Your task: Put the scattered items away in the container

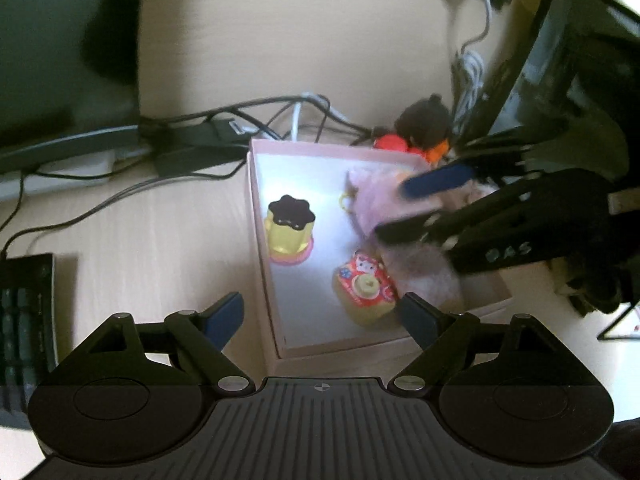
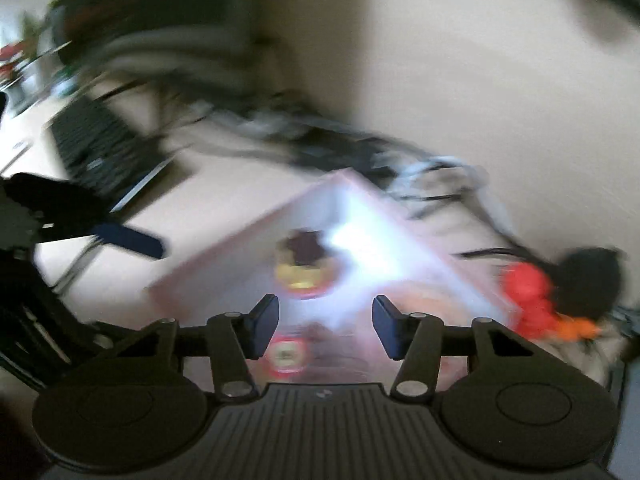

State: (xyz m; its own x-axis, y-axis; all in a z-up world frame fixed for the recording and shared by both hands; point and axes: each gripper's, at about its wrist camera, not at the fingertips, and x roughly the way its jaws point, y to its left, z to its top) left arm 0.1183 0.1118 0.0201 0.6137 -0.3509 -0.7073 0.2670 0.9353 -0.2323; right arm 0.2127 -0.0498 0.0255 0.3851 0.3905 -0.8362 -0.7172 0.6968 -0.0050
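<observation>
Pink box (image 1: 262, 240) sits on the light wood desk (image 1: 140, 232), right in the middle of the left wrist view, with a tangle of cables (image 1: 248, 116) behind its far edge. Inside it on the left there's a yellow pudding toy (image 1: 289, 228) with a dark brown top, standing upright. Near the front right corner is a red and yellow toy camera (image 1: 366, 286). A fluffy pink plush (image 1: 384, 204) fills the right side of the box.

Left gripper (image 1: 322, 320) hangs at the near edge of the box, fingers spread wide with nothing between them.

Right gripper (image 1: 416, 204) comes in from the right over the box, and its blue-padded fingers (image 1: 436, 178) sit on either side of the pink plush. Too smeared to say for sure if they're touching it. From its own camera, the right gripper (image 2: 326, 328) has its fingers apart, but that whole view is motion blurred.

Just outside the far right corner of the box lies a dark plush with red and orange bits (image 1: 420, 128). A black keyboard (image 1: 26, 328) is off at the left edge of the desk.
</observation>
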